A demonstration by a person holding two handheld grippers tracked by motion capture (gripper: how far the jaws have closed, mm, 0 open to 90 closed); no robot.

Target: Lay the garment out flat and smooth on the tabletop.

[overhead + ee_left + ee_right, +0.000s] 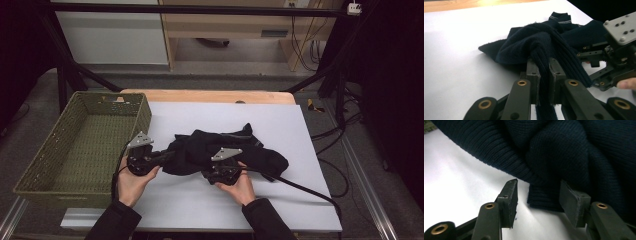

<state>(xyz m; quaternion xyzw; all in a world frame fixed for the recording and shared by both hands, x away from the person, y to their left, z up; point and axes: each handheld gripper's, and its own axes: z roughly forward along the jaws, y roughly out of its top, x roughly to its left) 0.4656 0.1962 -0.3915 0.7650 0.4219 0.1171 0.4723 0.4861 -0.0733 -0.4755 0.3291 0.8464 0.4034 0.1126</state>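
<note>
A dark blue knitted sweater lies in a crumpled heap in the middle of the white sheet on the counter. The left tool is shut tight on a ribbed strip of the sweater, maybe a cuff or hem. I think it holds that end so the cloth can't slide away.

The right tool has its jaws apart. A ribbed edge of the sweater sits between them, but the pads do not press on it. It looks set to pinch that edge, so both hands can lift or spread the sweater.

The knit has fine ribs and thick soft folds. A collar with thin pale stripes pokes out at the far side. A green woven basket waits to the left, maybe for the sweater.
</note>
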